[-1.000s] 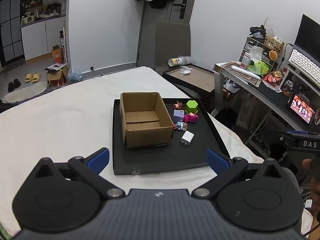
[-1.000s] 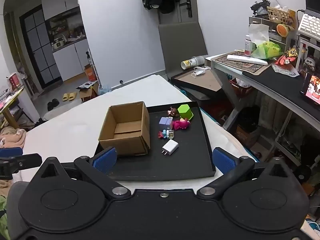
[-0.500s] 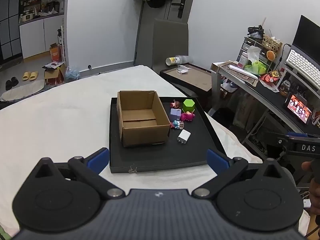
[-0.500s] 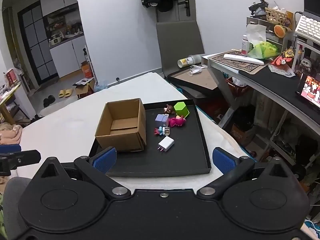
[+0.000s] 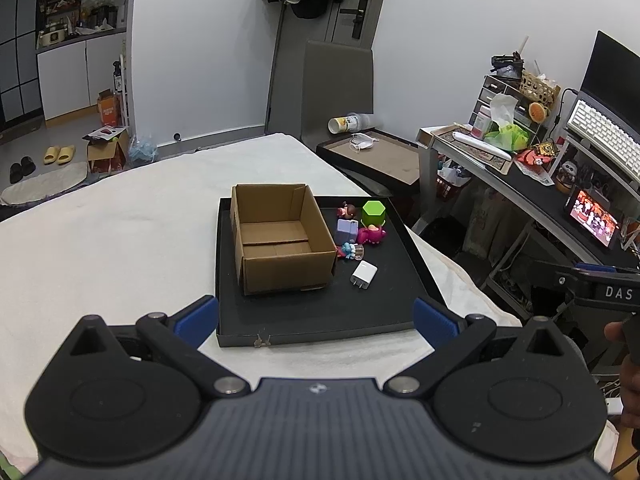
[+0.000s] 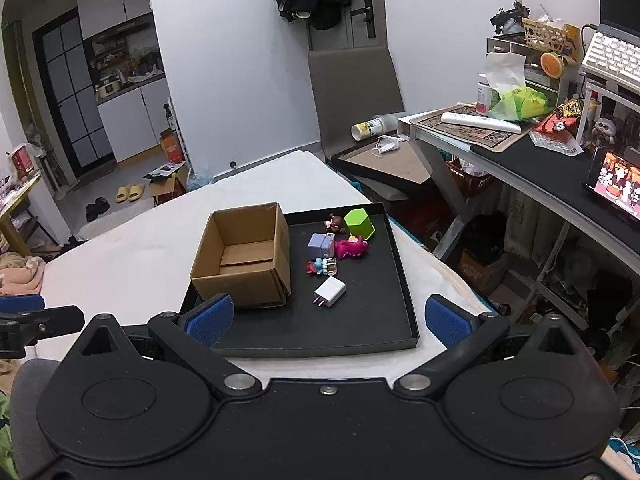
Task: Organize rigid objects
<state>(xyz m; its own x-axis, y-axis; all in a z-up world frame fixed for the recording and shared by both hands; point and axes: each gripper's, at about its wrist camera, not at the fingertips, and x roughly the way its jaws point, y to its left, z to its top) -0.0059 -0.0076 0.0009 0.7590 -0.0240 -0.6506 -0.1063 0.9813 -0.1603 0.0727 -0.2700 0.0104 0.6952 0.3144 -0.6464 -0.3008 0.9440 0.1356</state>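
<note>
A black tray (image 5: pixel 320 316) (image 6: pixel 360 332) lies on the white-covered table. On its left half stands an open, empty cardboard box (image 5: pixel 280 240) (image 6: pixel 244 260). To the box's right lie a white charger (image 5: pixel 364 274) (image 6: pixel 330 292), a green hexagonal block (image 5: pixel 373 212) (image 6: pixel 359 222), a lilac cube (image 5: pixel 347 230) (image 6: pixel 321 245), a magenta toy (image 5: pixel 372 235) (image 6: pixel 351 248), a brown figure (image 5: pixel 347 211) (image 6: pixel 335 223) and a small blue-and-red figure (image 5: pixel 349 250) (image 6: pixel 318 266). My left gripper (image 5: pixel 316 322) and right gripper (image 6: pixel 326 320) are both open and hold nothing, near the tray's front edge.
A grey chair (image 5: pixel 336 84) stands behind the table. On the right are a low stand with a cup and a mask (image 5: pixel 372 152) and a cluttered desk (image 6: pixel 532 148) with a keyboard and a lit screen. The other handheld gripper (image 5: pixel 600 280) shows at the right edge.
Both grippers have drawn back and risen a little, so the tray and box look smaller and farther. Nothing on the tray has moved.
</note>
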